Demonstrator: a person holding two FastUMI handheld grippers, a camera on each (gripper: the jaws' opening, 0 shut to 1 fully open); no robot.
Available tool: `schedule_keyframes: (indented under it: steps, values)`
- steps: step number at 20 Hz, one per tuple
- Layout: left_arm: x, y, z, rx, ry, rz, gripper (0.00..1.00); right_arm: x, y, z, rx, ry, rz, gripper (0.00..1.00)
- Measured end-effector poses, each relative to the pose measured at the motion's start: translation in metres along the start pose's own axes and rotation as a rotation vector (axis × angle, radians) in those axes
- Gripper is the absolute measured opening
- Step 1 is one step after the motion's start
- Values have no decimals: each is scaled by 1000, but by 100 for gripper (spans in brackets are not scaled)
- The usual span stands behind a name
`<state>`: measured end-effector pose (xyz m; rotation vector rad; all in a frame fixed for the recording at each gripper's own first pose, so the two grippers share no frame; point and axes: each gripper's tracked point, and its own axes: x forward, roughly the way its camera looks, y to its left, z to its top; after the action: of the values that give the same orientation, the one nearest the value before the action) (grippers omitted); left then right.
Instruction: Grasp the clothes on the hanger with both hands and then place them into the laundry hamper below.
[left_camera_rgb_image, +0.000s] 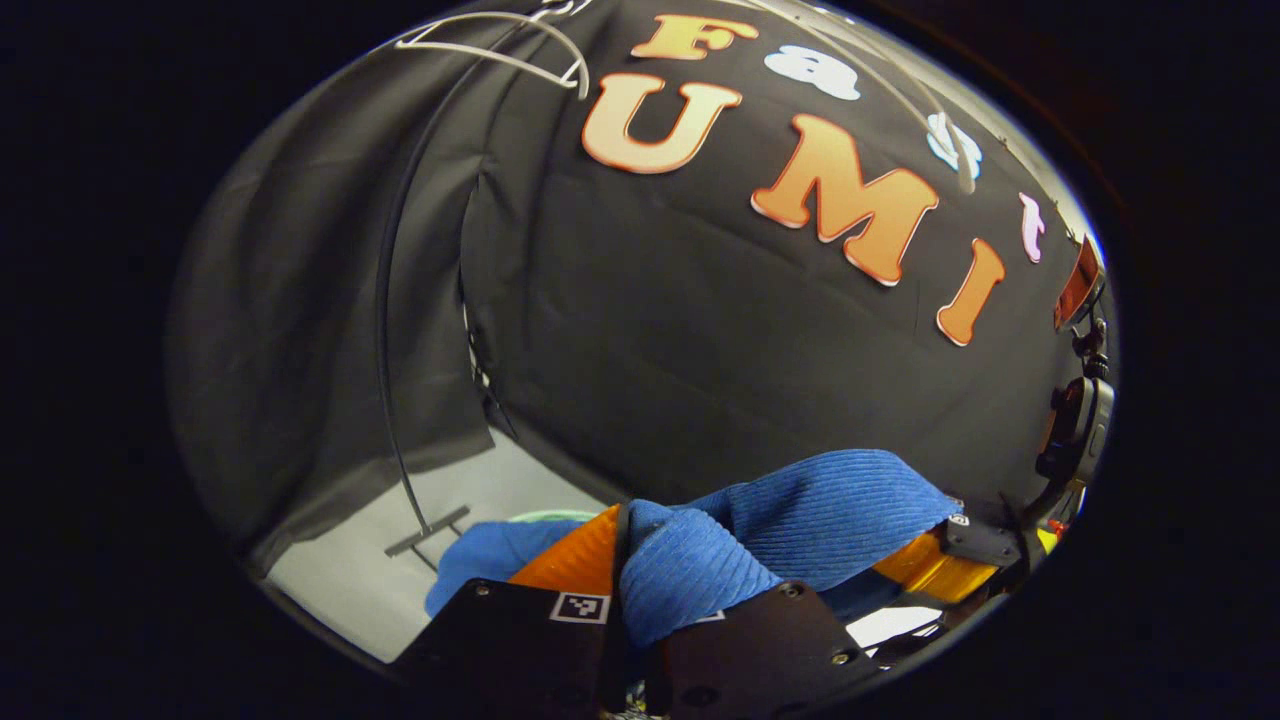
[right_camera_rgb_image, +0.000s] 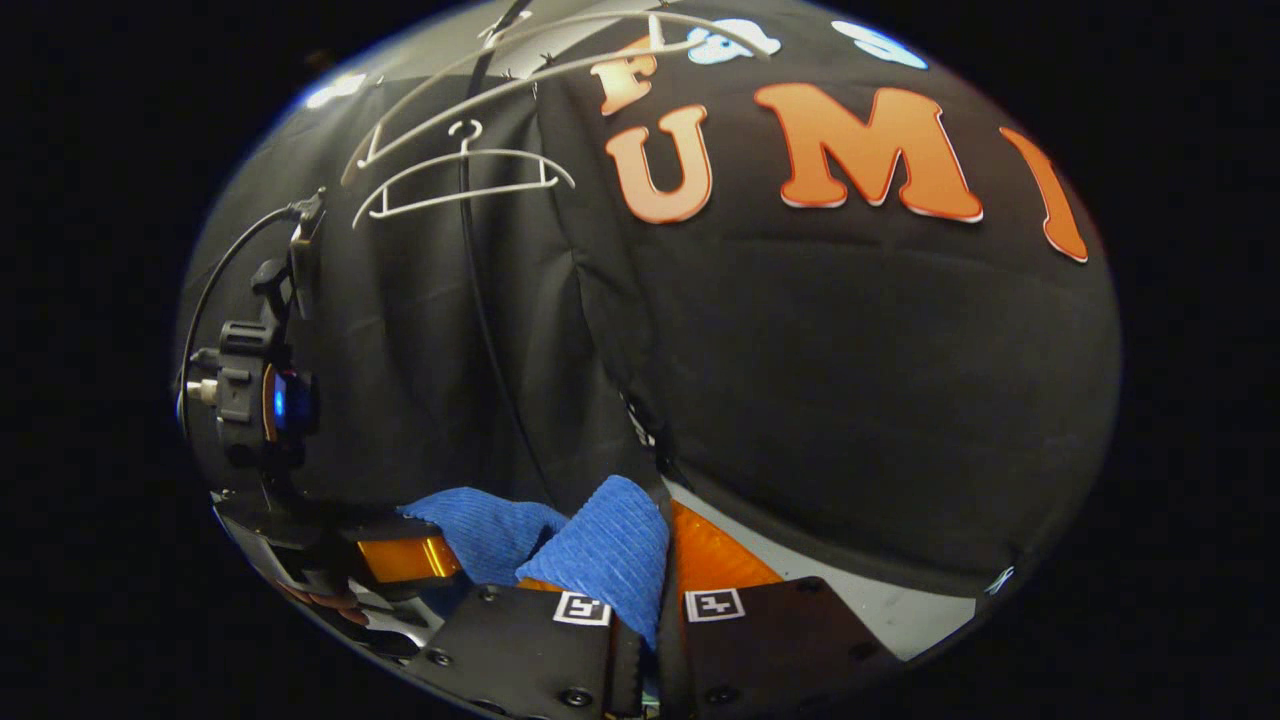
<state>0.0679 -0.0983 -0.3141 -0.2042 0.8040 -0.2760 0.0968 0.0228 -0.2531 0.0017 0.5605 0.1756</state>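
Observation:
A blue ribbed garment (left_camera_rgb_image: 800, 520) hangs bunched between both grippers, off the hanger. My left gripper (left_camera_rgb_image: 640, 560) is shut on one fold of it at the bottom of the left gripper view. The right gripper (left_camera_rgb_image: 940, 565) grips the garment's other end at the right of that view. In the right gripper view, my right gripper (right_camera_rgb_image: 665, 560) is shut on the blue garment (right_camera_rgb_image: 610, 550), and the left gripper (right_camera_rgb_image: 400, 558) holds it farther left. An empty white hanger (right_camera_rgb_image: 460, 180) hangs high up. A pale green curved rim (left_camera_rgb_image: 545, 517) peeks out behind the cloth.
A thin black rack pole (left_camera_rgb_image: 385, 300) curves down to a flat foot (left_camera_rgb_image: 430, 530) on the pale floor (left_camera_rgb_image: 350, 570). Another white hanger (left_camera_rgb_image: 490, 45) is at the top. Black cloth walls stand close behind.

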Motion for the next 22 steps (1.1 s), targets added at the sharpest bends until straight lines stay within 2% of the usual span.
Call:
schedule_keyframes:
  steps: [5, 6, 7, 8, 11, 12, 13, 15, 16, 22]
  values:
    - [9, 15, -73, -9, 174, 40, 12, 19, -13, -81, 37, 211, -47, 22]
    - [6, 21, -87, -12, 197, 54, 17, 21, -16, -93, 43, 244, -54, 22]
    - [2, 25, -94, -21, 216, 65, 23, 25, -21, -113, 48, 278, -60, 11]
    - [6, 27, -102, -38, 226, 64, 29, 29, -27, -132, 56, 305, -70, 22]
    - [0, 31, -113, -71, 244, 72, 42, 23, -29, -166, 73, 378, -76, 22]
    - [-2, 33, -119, -82, 253, 76, 56, 23, -29, -170, 77, 391, -69, 35]
    - [-4, 38, -124, -89, 267, 95, 69, 23, -24, -171, 90, 396, -51, 63]
    - [-7, 51, -132, -105, 282, 130, 96, 15, -24, -175, 98, 399, -60, 88]
    - [-11, 53, -131, -118, 286, 137, 97, 16, -28, -178, 92, 403, -80, 100]
    - [-29, 66, -132, -99, 246, 155, 96, 5, -29, -180, 88, 400, -91, 98]
